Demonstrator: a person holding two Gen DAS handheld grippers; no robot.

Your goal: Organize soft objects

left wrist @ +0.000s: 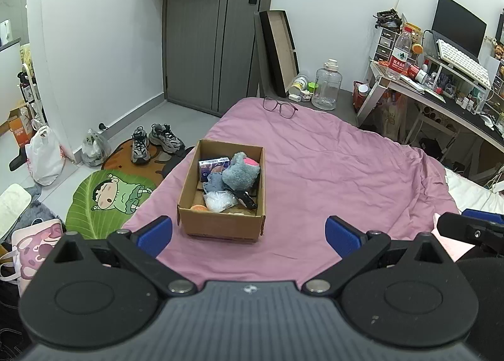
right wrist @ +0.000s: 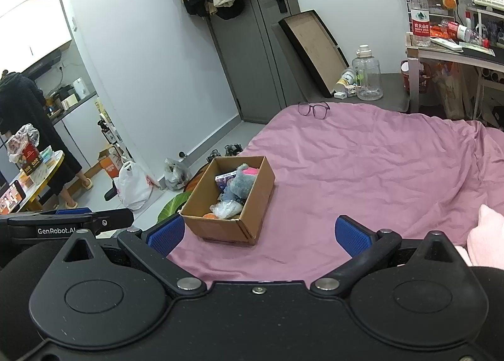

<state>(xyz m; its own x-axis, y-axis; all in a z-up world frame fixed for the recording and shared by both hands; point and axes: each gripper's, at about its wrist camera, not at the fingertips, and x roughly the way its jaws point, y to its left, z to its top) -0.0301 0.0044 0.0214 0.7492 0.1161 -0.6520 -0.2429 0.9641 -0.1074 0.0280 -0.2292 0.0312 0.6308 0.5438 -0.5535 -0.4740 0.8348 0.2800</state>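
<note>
Nearest the lens in the left wrist view, the left gripper (left wrist: 249,232) stood with its jaws spread wide and nothing between them, its 2 blue pads (left wrist: 341,235) finely ribbed and set on matte black arms. The right gripper (right wrist: 258,233) was likewise wide apart and empty in its own view, and its black arm tip poked into the left view at 3 o'clock, mostly cut off by the frame. A soft pale pink item (right wrist: 485,235) lay at 3 o'clock of the right view, only partly seen, so its kind could not be told. Both grippers hung over a rumpled mauve bedsheet (left wrist: 330,166), its cloth creased in long folds. Just beyond the pads, toward 12 o'clock, an open-topped corrugated cardboard box (left wrist: 220,222) sat on the sheet, rectangular and plain brown. Inside it rested a fuzzy grey plush toy (left wrist: 239,172) with a bright pink patch, a small purple printed carton (left wrist: 214,166) at the far wall, a crinkled clear plastic bag (left wrist: 219,200), a bit of faded denim-like cloth, something black and something orange near the front wall, both half buried and hard to make out. Farther off, at the sheet's far edge, lay thin dark-framed glasses (left wrist: 280,106). Beyond stood a clear plastic jug (left wrist: 327,84) and a grey door (left wrist: 204,46).
</note>
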